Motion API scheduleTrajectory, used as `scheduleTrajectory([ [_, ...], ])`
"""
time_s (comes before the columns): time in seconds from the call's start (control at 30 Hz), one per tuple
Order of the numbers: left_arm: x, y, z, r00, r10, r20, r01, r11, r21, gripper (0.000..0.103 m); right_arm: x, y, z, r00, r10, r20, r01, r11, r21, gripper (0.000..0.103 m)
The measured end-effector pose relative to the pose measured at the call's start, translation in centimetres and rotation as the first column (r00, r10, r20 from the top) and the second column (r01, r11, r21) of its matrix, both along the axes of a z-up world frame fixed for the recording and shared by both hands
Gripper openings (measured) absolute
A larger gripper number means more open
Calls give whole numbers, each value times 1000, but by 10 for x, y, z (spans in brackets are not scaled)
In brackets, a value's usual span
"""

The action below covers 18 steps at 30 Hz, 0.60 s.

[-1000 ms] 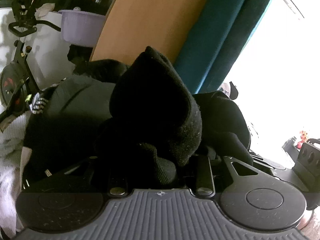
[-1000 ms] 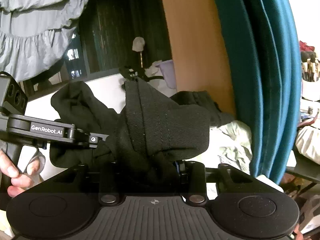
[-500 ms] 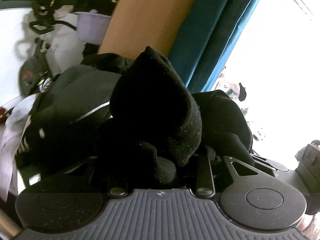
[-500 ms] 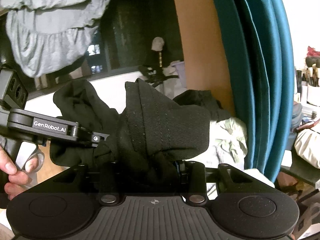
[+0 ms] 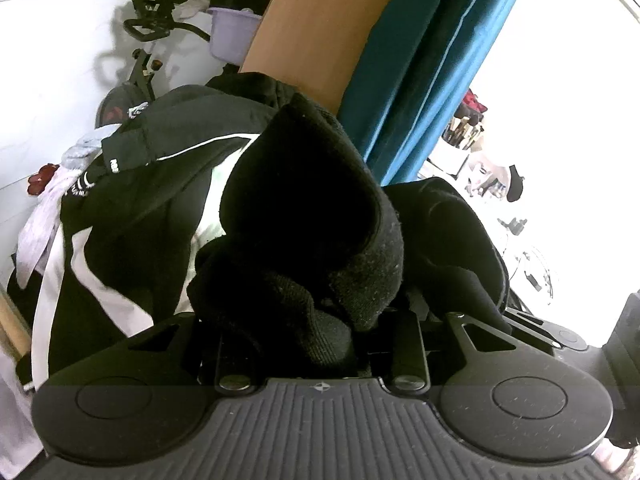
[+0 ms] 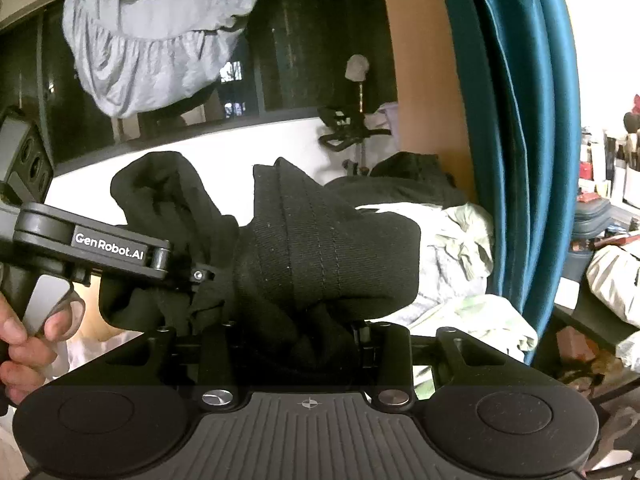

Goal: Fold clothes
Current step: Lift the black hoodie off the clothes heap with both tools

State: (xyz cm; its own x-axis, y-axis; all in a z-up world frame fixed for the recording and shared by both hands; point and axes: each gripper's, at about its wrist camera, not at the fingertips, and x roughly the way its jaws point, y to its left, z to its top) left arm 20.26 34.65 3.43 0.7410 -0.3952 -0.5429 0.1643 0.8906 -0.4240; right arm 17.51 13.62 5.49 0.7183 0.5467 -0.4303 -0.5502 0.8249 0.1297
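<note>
Your left gripper (image 5: pixel 316 312) and your right gripper (image 6: pixel 296 332) both have their jaws shut tight on the same black cloth (image 6: pixel 328 248), which bunches up high toward twelve o'clock, with the blue curtain (image 6: pixel 520 120) at two o'clock.

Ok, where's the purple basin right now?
Left wrist view, upper left: the purple basin sits behind the exercise bike, against the tan panel.

Your two wrist cameras look forward, very near; both share the teal curtain (image 5: pixel 424 68) (image 6: pixel 520 128) at one o'clock.
</note>
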Motion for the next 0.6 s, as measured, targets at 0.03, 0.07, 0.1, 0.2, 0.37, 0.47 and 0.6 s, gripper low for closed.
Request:
scheduleTrajectory([
  [0.03,-3,-1,1,1000,-2,3,2,1000,2,33,-6,-1,1,1000,-2,4,2,1000,-1,35],
  [0.07,-6,-2,2,1000,-4,6,4,1000,3,33,-12,-1,4,1000,-6,10,6,1000,-3,35],
  [0.1,-9,-3,3,1000,-9,12,9,1000,3,33,-17,-1,6,1000,-10,16,10,1000,-4,35],
  [0.2,-20,-4,8,999,-24,36,24,1000,4,33,-34,-1,13,999,-25,36,25,1000,-8,35],
  [0.37,-50,-2,12,996,-54,73,55,998,-9,33,-69,9,24,996,-54,70,56,998,-29,35],
  [0.47,-70,7,13,994,-67,87,68,998,-12,33,-94,21,28,996,-61,68,63,997,-36,35],
  [0.6,-106,26,13,994,-59,90,60,998,-13,33,-125,42,29,997,-47,64,50,998,-39,35],
])
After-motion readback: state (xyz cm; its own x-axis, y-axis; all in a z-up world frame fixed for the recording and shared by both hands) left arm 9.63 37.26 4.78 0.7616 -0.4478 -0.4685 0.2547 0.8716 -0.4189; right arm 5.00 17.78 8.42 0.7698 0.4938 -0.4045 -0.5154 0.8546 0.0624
